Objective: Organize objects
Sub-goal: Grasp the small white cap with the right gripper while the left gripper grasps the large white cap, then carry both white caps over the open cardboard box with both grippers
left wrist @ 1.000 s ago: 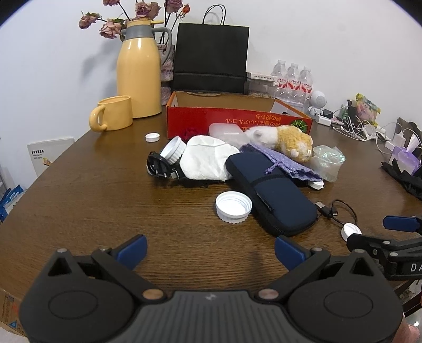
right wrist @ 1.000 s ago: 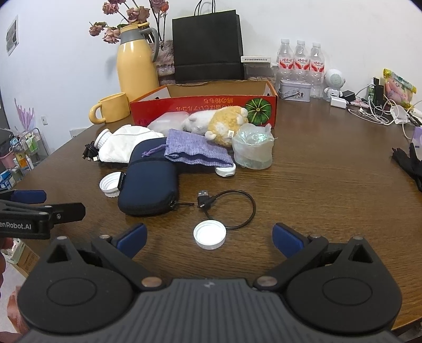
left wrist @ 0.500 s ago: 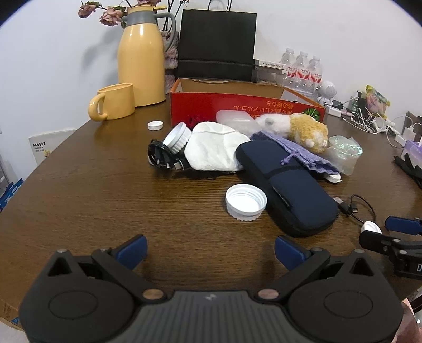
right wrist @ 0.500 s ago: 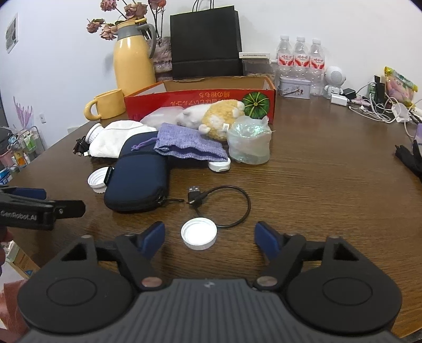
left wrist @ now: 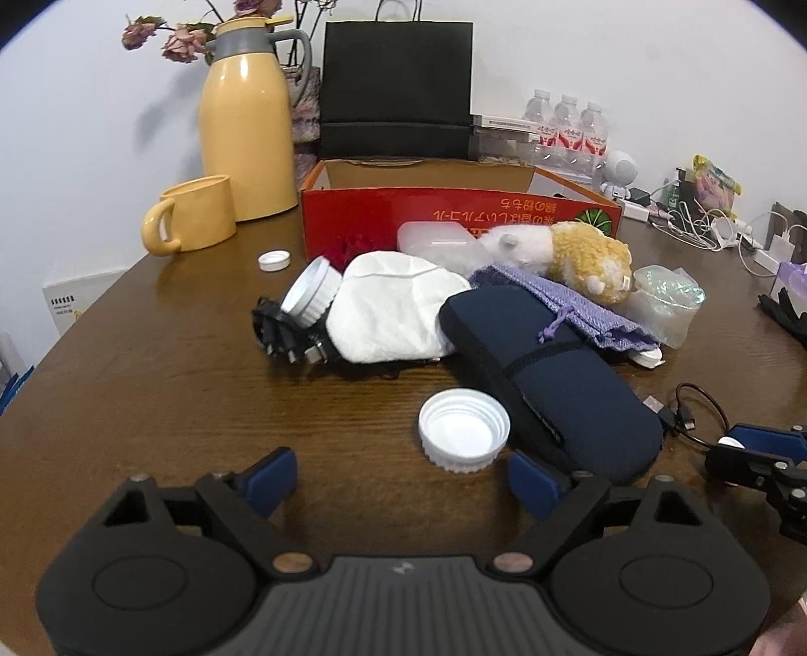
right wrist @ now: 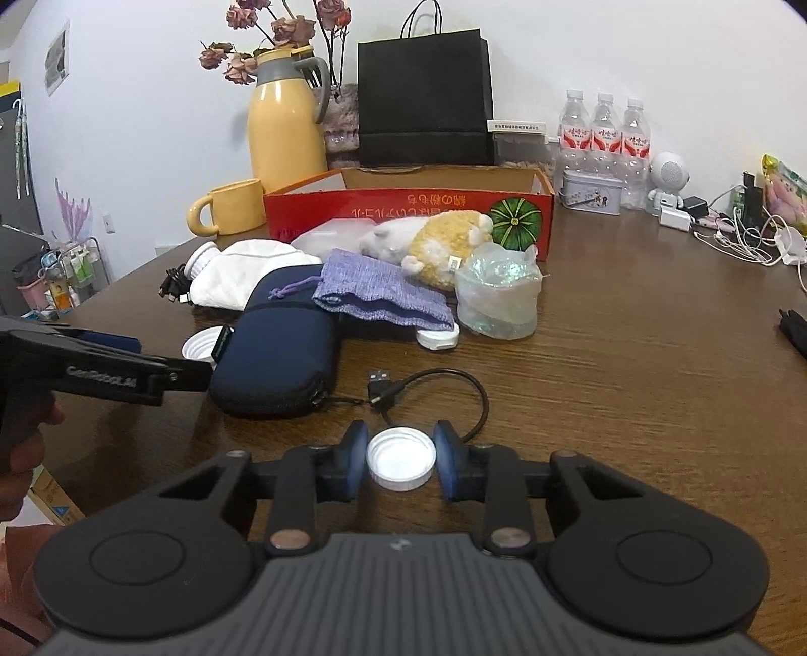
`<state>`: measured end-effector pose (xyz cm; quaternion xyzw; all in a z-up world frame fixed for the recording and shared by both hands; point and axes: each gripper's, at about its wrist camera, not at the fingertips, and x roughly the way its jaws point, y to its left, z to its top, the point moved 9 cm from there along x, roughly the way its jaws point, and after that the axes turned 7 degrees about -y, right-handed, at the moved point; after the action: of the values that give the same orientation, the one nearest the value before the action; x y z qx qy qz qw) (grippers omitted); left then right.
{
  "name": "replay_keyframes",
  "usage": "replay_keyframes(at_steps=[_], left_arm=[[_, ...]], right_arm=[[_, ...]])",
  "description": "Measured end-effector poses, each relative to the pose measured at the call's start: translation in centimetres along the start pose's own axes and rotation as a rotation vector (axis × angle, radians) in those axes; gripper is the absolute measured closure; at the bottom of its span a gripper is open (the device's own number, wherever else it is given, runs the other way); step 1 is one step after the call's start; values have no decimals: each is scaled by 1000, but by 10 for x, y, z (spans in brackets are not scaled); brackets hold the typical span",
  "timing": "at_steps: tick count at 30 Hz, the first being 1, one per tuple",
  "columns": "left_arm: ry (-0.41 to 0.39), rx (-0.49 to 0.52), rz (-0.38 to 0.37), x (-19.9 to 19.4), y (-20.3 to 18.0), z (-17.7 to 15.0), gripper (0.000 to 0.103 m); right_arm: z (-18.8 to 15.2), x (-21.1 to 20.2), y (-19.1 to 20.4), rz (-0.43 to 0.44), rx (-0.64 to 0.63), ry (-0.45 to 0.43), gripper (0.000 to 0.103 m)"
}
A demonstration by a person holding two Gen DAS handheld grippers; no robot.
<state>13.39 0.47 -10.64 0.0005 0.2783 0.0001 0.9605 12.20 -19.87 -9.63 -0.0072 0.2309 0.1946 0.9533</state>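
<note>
A yellow thermos jug stands at the back of the wooden counter, with dried flowers behind it and a yellow mug just beside it. A black paper bag stands upright against the wall. Three water bottles line up by a small tin, near tangled white chargers.
</note>
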Motion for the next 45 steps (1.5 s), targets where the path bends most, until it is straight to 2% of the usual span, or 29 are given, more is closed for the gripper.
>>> replay_keyframes(at_steps=[4, 7, 9, 12, 19, 24, 34, 45], left_arm=[[-10, 14, -7, 8, -4, 4, 21], [-30, 21, -33, 10, -7, 8, 36], [-45, 3, -58, 9, -8, 10, 65], [-50, -29, -65, 7, -5, 10, 65], [-75, -32, -42, -3, 1, 16, 65], [-114, -21, -69, -11, -4, 30, 65], [-192, -29, -80, -4, -15, 76, 65], [-285, -44, -34, 33, -16, 151, 65]], right_arm=[[2, 2, -3, 6, 7, -6, 74], [3, 2, -4, 13, 8, -11, 73], [3, 2, -3, 21, 7, -16, 73], [4, 1, -2, 29, 5, -22, 73], [9, -3, -2, 28, 2, -41, 74], [23, -5, -1, 24, -9, -83, 74], [76, 7, -5, 22, -19, -199, 74], [151, 46, -14, 25, -58, -302, 74]])
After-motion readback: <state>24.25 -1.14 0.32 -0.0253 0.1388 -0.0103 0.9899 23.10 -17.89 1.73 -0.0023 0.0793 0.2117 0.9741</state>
